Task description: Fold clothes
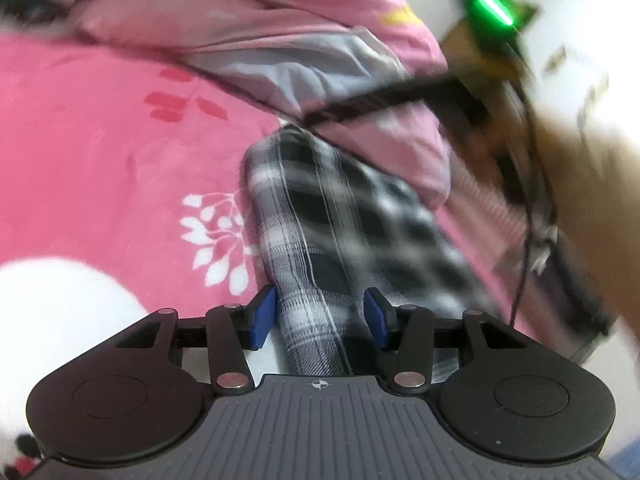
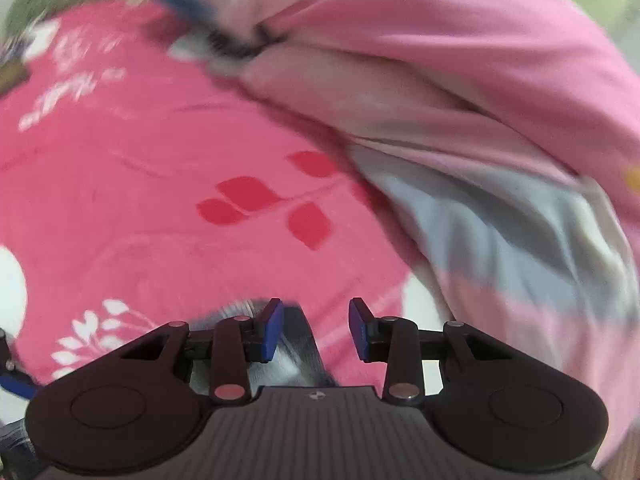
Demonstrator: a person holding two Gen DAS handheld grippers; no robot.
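Observation:
A black-and-white plaid garment (image 1: 320,208) lies bunched in a long strip on the pink floral bed sheet (image 1: 100,140). In the left wrist view its near end runs between the blue pads of my left gripper (image 1: 320,316), which press on it from both sides. In the right wrist view my right gripper (image 2: 316,328) hangs over the sheet (image 2: 140,160) with its jaws partway apart. Bare pink sheet shows in the gap. A blurred bit of the plaid garment (image 2: 296,352) lies under its left finger, not pinched between the pads.
A rumpled pink and grey quilt (image 1: 280,68) is heaped along the far side and right of the bed (image 2: 480,120). A person's forearm (image 1: 588,200) and a blurred green light (image 1: 492,8) cross the right of the left wrist view.

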